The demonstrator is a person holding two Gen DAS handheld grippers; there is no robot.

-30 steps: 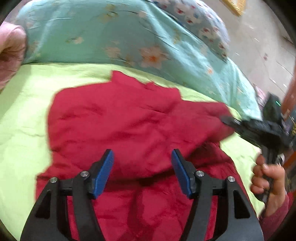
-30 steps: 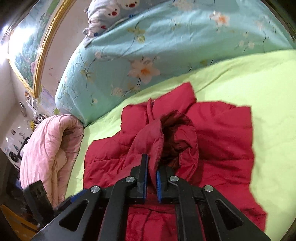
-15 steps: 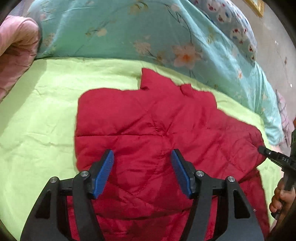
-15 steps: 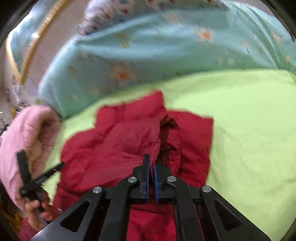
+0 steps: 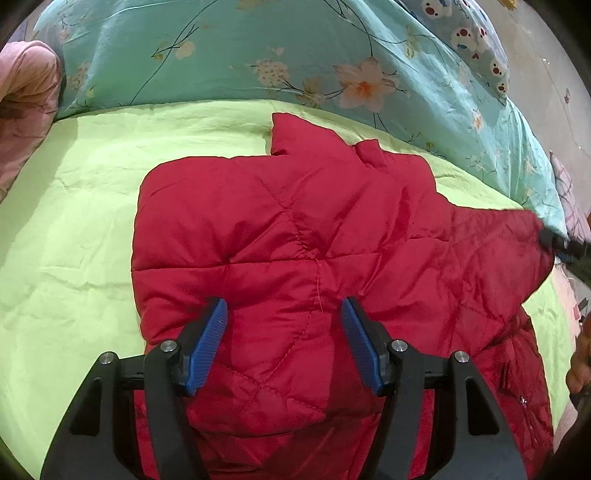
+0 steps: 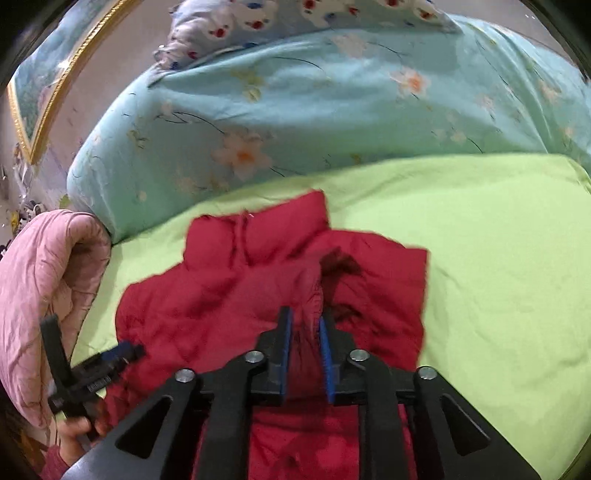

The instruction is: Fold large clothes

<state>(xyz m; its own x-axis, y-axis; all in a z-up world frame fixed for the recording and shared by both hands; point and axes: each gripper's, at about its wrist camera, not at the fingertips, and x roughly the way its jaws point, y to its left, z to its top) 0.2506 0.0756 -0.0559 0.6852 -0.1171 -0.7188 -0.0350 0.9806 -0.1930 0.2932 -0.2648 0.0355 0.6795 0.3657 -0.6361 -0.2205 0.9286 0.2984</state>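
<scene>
A red quilted jacket (image 5: 295,229) lies on the light green bed sheet (image 5: 74,229), its collar toward the far side. My left gripper (image 5: 284,332) is open and empty, hovering over the jacket's near middle. My right gripper (image 6: 304,332) has its jaws a little apart with a fold of the jacket's sleeve (image 6: 303,295) still between the pads. In the left wrist view the right gripper (image 5: 561,247) shows at the jacket's right corner. In the right wrist view the left gripper (image 6: 110,358) shows at the jacket's left edge.
A rolled turquoise floral quilt (image 5: 258,55) lies along the far side of the bed, with a cartoon-print pillow (image 6: 295,22) behind it. A pink quilted bundle (image 6: 40,288) sits at the left end. A gold-framed picture (image 6: 48,96) hangs on the wall.
The right gripper carried the sleeve across and laid it flatter, and its jaws have parted slightly. The left gripper stayed open and moved closer over the jacket.
</scene>
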